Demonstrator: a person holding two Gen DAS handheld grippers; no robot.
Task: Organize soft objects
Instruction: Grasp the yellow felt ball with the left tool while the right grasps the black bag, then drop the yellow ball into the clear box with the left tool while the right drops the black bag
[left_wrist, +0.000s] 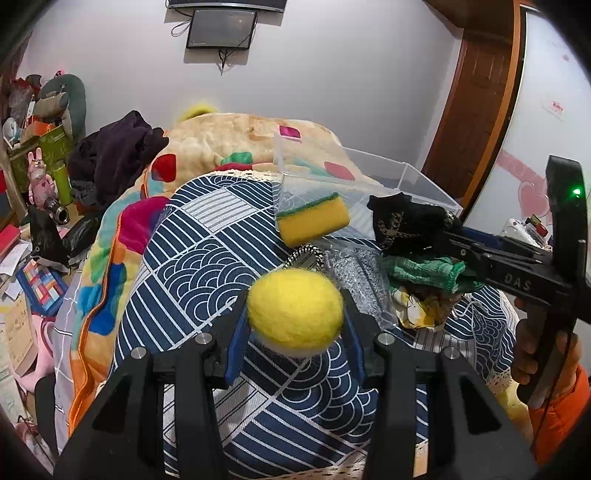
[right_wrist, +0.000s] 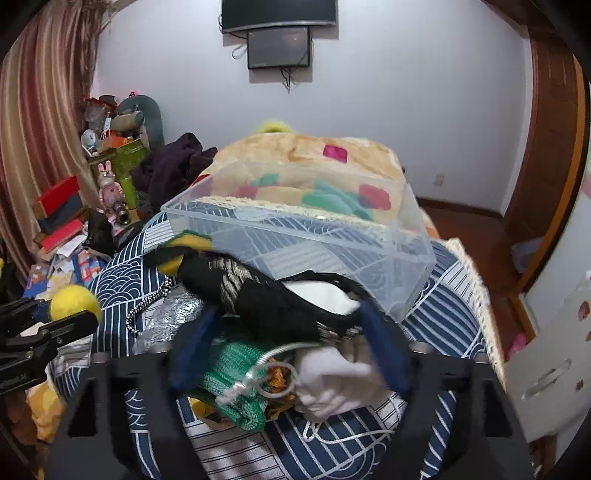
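Observation:
My left gripper (left_wrist: 295, 314) is shut on a yellow felt ball (left_wrist: 295, 310), held above the blue patterned cloth (left_wrist: 207, 236); the ball also shows in the right wrist view (right_wrist: 74, 301). My right gripper (right_wrist: 291, 332) is shut on a black patterned cloth item (right_wrist: 273, 302), seen from the left wrist view (left_wrist: 402, 218) lifted near the clear plastic box (right_wrist: 306, 229). A yellow-green sponge (left_wrist: 314, 218) leans at the box's near edge. Under the right gripper lie a green knit cloth (right_wrist: 232, 365), a white cloth (right_wrist: 332, 373) and a grey glittery piece (left_wrist: 354, 273).
A colourful quilt (left_wrist: 229, 136) and dark clothes (left_wrist: 118, 147) are piled behind the box. Cluttered shelves and boxes (left_wrist: 33, 155) stand at the left. A wooden door (left_wrist: 476, 92) and white cabinet (right_wrist: 554, 350) stand at the right. A black-and-white cord (right_wrist: 147, 306) lies on the cloth.

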